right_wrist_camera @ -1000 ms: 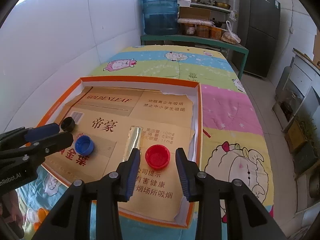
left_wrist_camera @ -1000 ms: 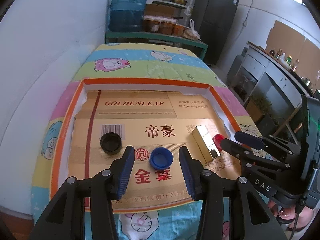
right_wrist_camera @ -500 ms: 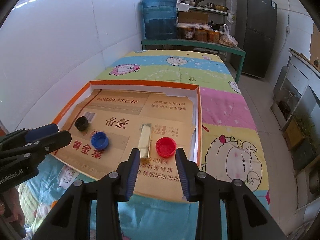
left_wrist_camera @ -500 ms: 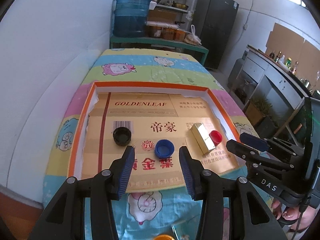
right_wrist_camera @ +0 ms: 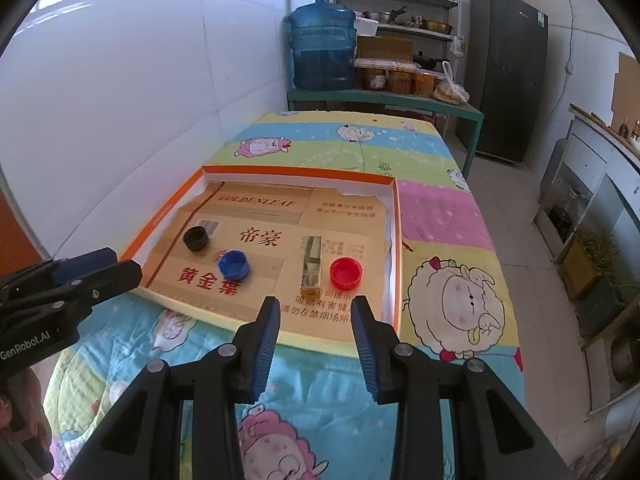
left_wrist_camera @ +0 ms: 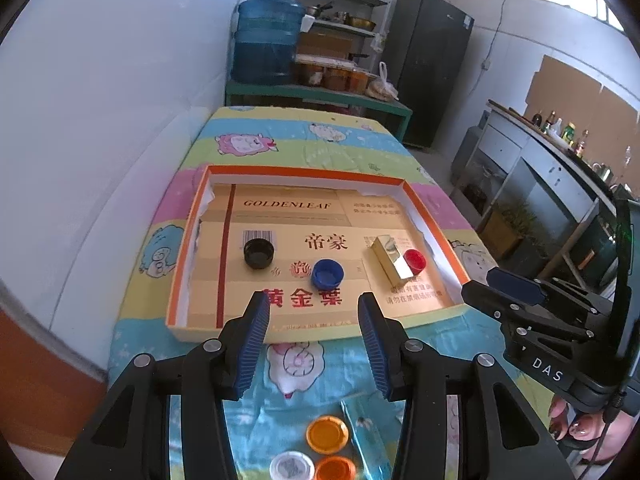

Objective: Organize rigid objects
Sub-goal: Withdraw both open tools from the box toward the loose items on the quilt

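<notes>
An orange-rimmed cardboard tray lies on the cartoon-print cloth. In it sit a black cap, a blue cap, a gold box and a red cap. My left gripper hovers open over the tray's near edge, nothing between its fingers. Open and empty too, my right gripper hangs above the tray's near right corner. Each gripper shows at the edge of the other's view.
Near me on the cloth lie two orange caps, a white cap and a shiny packet. A white wall runs along the left. Beyond the table stand a green shelf with a water jug and a dark fridge.
Both grippers have pulled back towards me and risen; the tray and its caps look farther away. Loose caps on the near cloth have come into the left wrist view.
</notes>
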`<action>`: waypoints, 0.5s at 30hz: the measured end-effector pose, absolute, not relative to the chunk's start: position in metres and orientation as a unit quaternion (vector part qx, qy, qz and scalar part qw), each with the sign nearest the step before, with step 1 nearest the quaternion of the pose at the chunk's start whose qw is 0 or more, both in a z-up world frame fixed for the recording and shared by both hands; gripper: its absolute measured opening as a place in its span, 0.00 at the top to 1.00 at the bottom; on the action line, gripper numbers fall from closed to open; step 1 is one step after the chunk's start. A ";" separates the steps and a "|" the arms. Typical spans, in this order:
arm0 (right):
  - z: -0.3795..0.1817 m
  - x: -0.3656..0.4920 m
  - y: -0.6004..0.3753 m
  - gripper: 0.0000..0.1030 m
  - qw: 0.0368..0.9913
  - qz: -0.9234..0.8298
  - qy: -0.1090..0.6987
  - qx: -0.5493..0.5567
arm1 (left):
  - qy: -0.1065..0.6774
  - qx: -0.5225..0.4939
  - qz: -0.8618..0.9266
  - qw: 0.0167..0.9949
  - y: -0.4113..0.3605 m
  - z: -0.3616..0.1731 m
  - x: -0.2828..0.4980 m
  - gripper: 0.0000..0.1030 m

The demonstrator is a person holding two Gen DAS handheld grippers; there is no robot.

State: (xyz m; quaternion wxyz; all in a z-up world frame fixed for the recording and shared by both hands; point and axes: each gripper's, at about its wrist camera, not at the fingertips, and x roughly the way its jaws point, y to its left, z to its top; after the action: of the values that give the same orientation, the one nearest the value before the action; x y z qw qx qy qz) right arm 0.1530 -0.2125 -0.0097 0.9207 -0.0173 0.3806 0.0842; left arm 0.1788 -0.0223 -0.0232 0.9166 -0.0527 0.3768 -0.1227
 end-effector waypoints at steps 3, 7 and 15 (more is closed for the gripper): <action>-0.004 0.142 -0.210 0.64 0.922 0.083 0.377 -0.020 | 0.373 -0.053 -0.125 0.918 -0.019 -0.017 0.169 0.54; 0.005 0.126 -0.206 0.64 0.925 0.082 0.371 -0.023 | 0.366 -0.055 -0.127 0.921 -0.014 -0.010 0.154 0.54; 0.013 0.093 -0.194 0.64 0.927 0.089 0.364 -0.026 | 0.355 -0.060 -0.125 0.924 -0.001 -0.001 0.121 0.54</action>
State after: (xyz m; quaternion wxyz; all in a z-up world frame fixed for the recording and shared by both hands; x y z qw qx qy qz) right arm 0.0925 -0.1941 0.0126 0.9269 -0.0259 0.3635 0.0893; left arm 0.1211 -0.0009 -0.0008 0.9243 -0.0605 0.3554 -0.1254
